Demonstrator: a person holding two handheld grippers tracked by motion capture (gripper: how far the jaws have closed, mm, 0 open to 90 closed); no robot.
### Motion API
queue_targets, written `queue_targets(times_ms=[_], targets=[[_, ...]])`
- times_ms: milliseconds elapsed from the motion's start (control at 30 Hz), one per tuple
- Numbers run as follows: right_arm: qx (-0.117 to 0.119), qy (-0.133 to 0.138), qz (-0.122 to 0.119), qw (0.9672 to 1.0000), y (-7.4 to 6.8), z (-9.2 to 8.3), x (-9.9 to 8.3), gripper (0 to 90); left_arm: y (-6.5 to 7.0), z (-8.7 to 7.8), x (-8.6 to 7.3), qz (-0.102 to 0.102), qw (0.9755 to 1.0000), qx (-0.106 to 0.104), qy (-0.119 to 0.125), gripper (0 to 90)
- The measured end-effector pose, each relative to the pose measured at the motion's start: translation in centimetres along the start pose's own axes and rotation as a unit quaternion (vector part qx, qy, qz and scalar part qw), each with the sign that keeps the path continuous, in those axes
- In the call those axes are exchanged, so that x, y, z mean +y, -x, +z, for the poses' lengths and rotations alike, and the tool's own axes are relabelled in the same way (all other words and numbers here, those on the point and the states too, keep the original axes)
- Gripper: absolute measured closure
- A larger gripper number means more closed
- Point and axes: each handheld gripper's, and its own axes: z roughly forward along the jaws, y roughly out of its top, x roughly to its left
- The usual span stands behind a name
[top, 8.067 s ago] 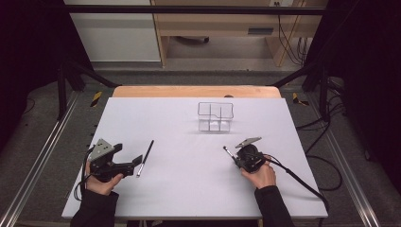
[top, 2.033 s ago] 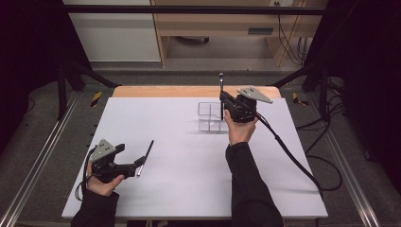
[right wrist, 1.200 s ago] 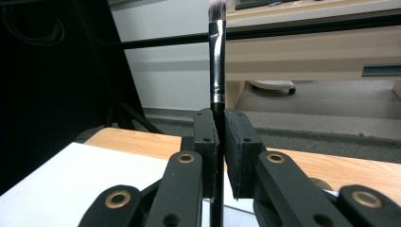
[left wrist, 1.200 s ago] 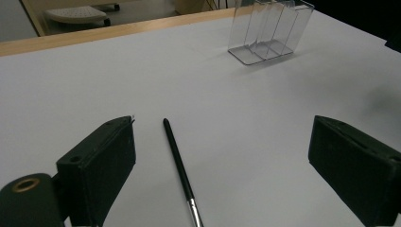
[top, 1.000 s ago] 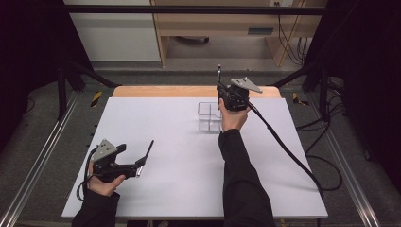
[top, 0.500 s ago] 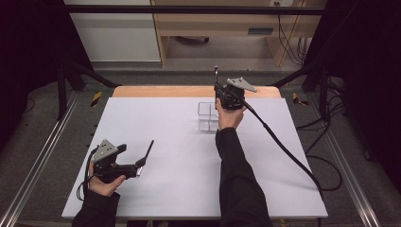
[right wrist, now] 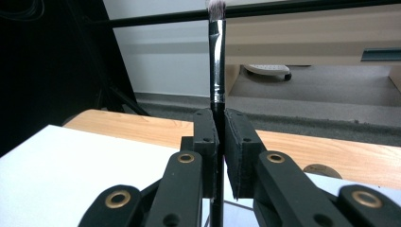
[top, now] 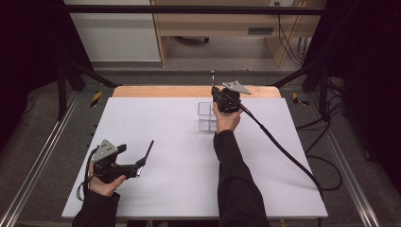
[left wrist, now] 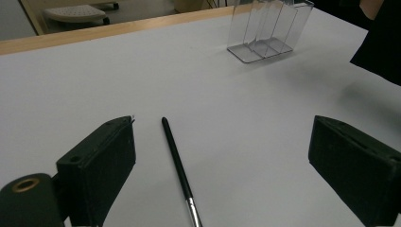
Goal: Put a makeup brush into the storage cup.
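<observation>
My right gripper (top: pixel 218 93) is shut on a black-handled makeup brush (right wrist: pixel 217 52), held upright with the bristles on top. It hovers just above the far side of a clear plastic organizer (top: pixel 206 116) at the back of the white table (top: pixel 156 118). The handle runs down between the pads (right wrist: pixel 208 142). At the near left, my left gripper (left wrist: pixel 222 137) rests low with its jaws wide open. A second black brush (left wrist: pixel 177 163) lies on the table between them, touching neither. That brush (top: pixel 147 151) points towards the far side.
A wooden strip (top: pixel 161 91) runs along the table's far edge. The right gripper's cable (top: pixel 283 151) trails across the right part of the table. Metal rails (top: pixel 42 151) flank the table, with floor and furniture beyond.
The right hand has carried the brush from the near right up to the organizer, and in the last second drifted a little left and down. The left hand has stayed put.
</observation>
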Motion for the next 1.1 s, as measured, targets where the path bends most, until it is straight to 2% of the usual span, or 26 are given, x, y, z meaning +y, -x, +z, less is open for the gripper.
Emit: queue_targets(times_ms=[600, 1100], targets=[[-0.003, -0.025, -0.01, 0.9996, -0.1, 0.4, -2.1, 84.2, 0.1, 0.1, 0.0, 0.002, 1.0, 0.0, -0.001, 7.5], [-0.014, -0.063, -0.028, 0.9975, -0.4, 0.0, -3.9, 84.1, 0.3, 0.2, 0.0, 0.005, 1.0, 0.001, -0.004, 7.5]])
